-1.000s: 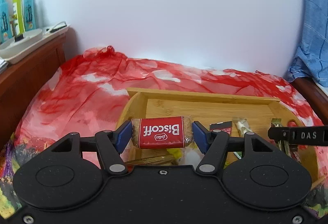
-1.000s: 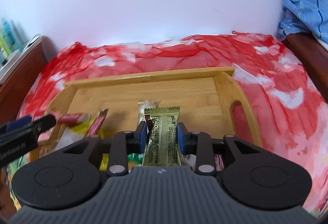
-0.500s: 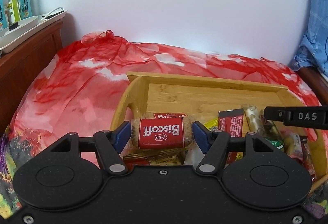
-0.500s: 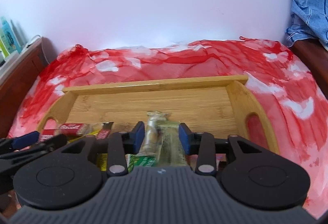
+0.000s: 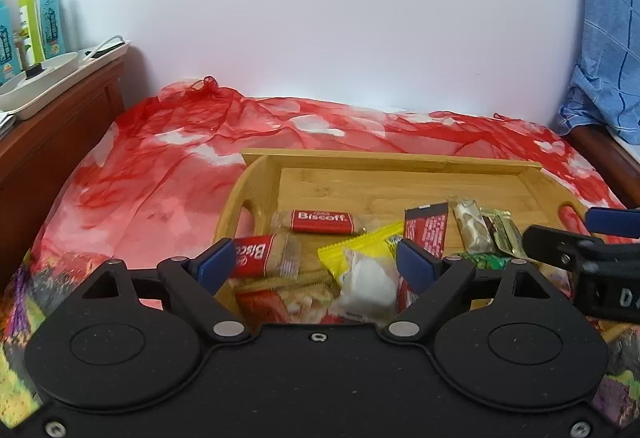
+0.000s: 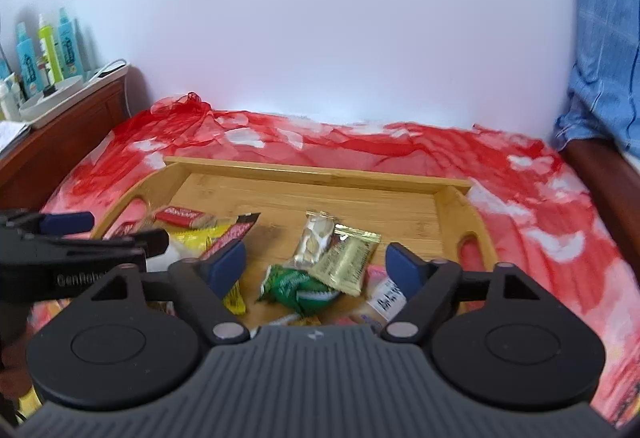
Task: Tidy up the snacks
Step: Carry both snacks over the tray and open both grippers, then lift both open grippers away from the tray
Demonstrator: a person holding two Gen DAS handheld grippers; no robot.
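We have just released into the bamboo tray [image 5: 384, 161], which sits on the red cloth [image 5: 160, 173]. On the left, our left gripper [image 5: 316, 262] has just been opening and stands wide; the Biscoff pack [image 5: 260, 256] lies by its left pad, seemingly free, though contact is hard to judge. We should lift straight out so neither pad drags it. On the right, our right gripper [image 6: 314, 264] has likewise just opened wide, with the gold packet [image 6: 348, 258] lying loose in the tray beside the green packet [image 6: 296, 284]. Retreat cleanly, then choose the next snack.
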